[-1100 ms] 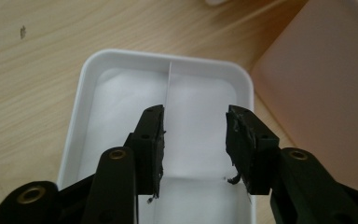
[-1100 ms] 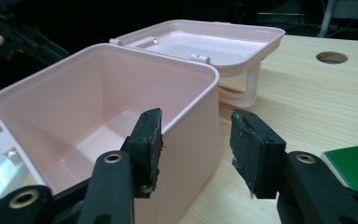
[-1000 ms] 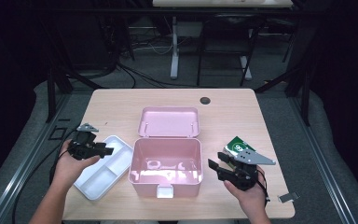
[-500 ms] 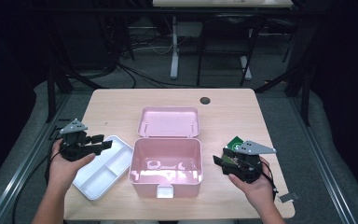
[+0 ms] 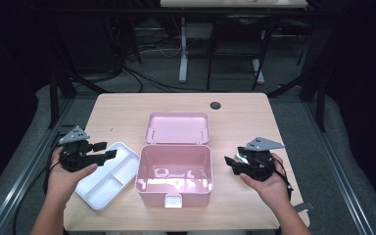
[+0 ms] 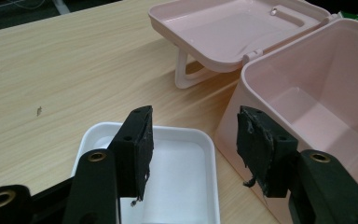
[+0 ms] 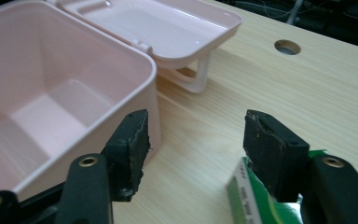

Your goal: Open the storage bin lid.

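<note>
Both hands are drawing back from the pink box [image 5: 175, 172] compared with a second ago, each one now sitting farther out toward its own edge of the counter [image 5: 127, 105] and a little higher. The left gripper [image 5: 99, 150] is hovering over the near-left end of the white divided tray [image 5: 108, 175], and its jaws have just been opening; they are standing wide apart with nothing between them, as the left gripper view is showing the tray's bare compartment [image 6: 177, 182] in the gap. The right gripper [image 5: 232, 163] is hanging just beside the box's right wall, and its jaws have just been opening too; they are released, with only bare counter between the pads. A green packet [image 7: 254, 198] is lying under the right jaw in the right gripper view, flat on the wood and not gripped.

The pink box is sitting at the middle of the counter, near the front edge, open and showing an empty floor. Its lid [image 5: 177, 128] is lying folded back behind it, resting on its handle [image 6: 189, 77]. The tray is lying just beside the box's left wall, turned at an angle. A round cable hole [image 5: 215, 105] is showing in the counter behind the lid, well apart from everything.
</note>
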Demonstrator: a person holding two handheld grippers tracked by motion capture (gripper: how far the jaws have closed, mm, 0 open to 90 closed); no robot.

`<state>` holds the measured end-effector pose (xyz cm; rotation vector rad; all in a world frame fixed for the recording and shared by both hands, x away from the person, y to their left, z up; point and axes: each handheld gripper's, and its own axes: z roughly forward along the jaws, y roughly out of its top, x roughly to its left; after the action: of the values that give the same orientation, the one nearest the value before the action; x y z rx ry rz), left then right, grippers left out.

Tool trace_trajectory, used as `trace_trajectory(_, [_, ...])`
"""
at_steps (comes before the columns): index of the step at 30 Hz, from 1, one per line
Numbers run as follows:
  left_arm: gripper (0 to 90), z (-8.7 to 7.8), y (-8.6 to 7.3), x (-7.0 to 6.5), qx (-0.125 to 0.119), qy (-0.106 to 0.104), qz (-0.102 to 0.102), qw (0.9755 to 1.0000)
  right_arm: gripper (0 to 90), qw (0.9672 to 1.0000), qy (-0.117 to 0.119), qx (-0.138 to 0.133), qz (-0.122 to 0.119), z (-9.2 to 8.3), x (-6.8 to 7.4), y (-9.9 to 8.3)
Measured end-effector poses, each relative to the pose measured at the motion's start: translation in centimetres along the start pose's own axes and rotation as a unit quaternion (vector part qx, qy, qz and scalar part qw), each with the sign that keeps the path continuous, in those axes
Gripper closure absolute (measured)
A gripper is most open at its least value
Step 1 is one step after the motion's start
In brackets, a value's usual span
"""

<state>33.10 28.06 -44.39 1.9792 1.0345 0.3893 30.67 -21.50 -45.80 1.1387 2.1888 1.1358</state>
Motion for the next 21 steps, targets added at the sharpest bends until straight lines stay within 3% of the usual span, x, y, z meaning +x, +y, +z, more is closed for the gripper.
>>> trace_trajectory(7, [46.2, -0.2, -0.1, 0.1, -0.003, -0.001, -0.001, 1.0000, 29.4, 0.9990, -0.018, 0.033, -0.026, 0.0, -1.1, 0.4])
trace_trajectory(13, [45.9, -0.3, -0.2, 0.3, -0.007, 0.000, -0.009, 0.9999, 27.2, 0.9976, -0.016, 0.062, -0.028, 0.6, -2.1, 0.5])
trace_trajectory(18, [45.5, -0.6, -0.2, 0.5, -0.010, 0.000, -0.014, 0.9998, 26.0, 0.9947, -0.025, 0.096, -0.028, 1.4, -2.9, 0.8])
trace_trajectory(21, [45.3, -0.7, -0.2, 0.6, -0.012, 0.001, -0.016, 0.9998, 26.0, 0.9912, -0.027, 0.123, -0.038, 1.7, -3.3, 1.3])
